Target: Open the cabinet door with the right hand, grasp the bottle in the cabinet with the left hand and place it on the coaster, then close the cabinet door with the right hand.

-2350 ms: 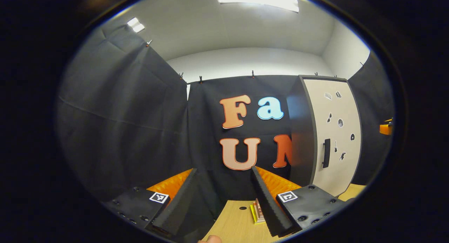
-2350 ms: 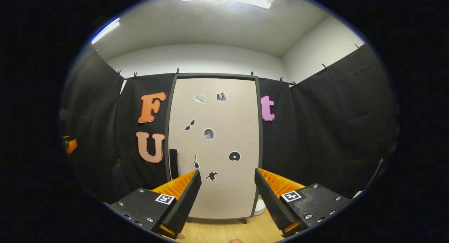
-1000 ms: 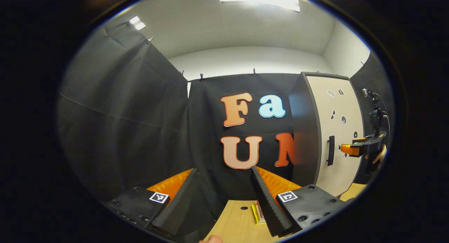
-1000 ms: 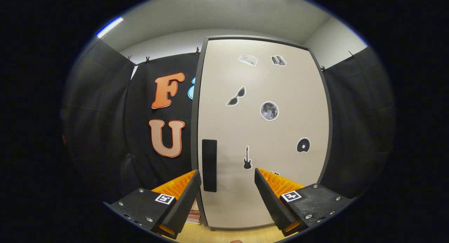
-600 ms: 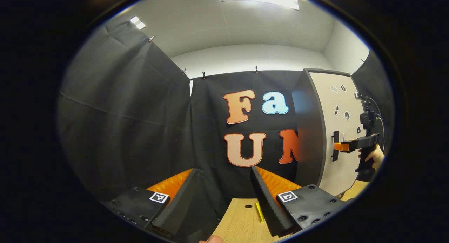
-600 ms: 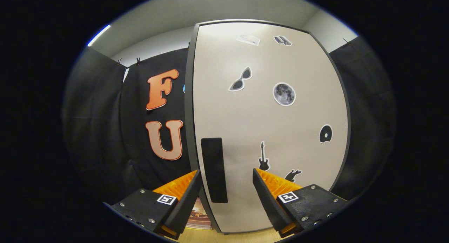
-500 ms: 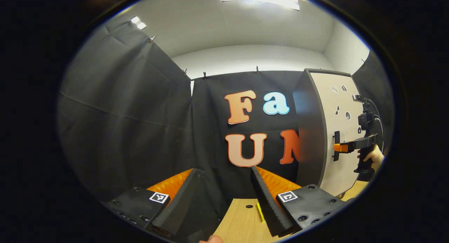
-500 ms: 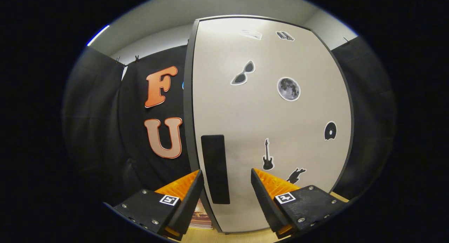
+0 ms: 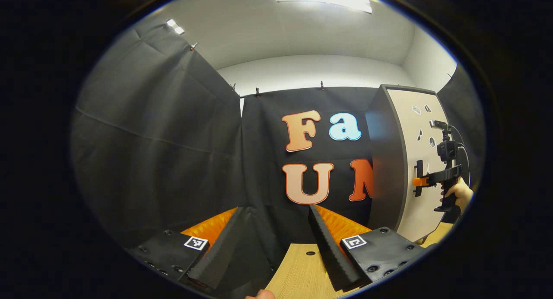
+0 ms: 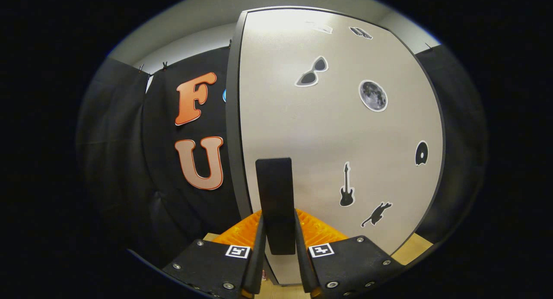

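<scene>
Right gripper view: right gripper [image 10: 278, 264] clamps the door handle [image 10: 275, 204] of the seemingly closed cabinet door [image 10: 337, 130]; left gripper [image 9: 276, 247] gapes over the table [image 9: 298, 273].

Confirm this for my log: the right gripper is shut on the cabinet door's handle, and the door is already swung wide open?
Partly. The right gripper is shut on the handle, but the cabinet door is still closed, flush with its frame. The right gripper view shows this.
</scene>
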The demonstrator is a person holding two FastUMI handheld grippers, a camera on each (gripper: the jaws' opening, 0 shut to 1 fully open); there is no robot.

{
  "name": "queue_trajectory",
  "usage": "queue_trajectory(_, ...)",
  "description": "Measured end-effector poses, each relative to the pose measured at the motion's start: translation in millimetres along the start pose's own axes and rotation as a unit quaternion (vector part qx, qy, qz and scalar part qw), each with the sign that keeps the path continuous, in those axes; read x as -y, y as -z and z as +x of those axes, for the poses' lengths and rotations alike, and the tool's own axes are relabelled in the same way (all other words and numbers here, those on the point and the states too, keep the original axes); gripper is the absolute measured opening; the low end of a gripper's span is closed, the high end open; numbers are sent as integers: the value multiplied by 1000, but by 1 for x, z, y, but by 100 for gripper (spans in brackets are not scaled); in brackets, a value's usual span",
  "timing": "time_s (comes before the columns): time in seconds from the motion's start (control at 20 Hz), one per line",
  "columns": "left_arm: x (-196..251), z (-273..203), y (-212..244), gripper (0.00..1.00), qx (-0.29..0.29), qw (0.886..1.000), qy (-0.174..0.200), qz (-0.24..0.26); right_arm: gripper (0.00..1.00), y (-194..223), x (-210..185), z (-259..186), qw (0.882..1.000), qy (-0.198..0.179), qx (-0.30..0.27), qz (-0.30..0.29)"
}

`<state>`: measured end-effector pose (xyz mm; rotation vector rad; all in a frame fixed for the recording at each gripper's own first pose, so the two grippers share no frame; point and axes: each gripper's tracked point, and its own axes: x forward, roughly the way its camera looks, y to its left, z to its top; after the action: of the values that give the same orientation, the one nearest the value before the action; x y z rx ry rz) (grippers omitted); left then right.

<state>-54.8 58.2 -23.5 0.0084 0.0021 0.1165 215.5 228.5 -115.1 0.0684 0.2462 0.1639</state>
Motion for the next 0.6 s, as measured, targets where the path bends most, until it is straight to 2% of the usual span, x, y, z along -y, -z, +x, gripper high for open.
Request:
queue_trajectory(0.2, -2, 2, 3, 97, 1, 1000, -2, -4, 26, 0, -2, -6, 1000, -4, 1, -5)
queue_trajectory(0.6, -1, -21, -7, 96, 13, 1000, -4, -4, 25, -1, 3, -60, 998, -57, -5, -14)
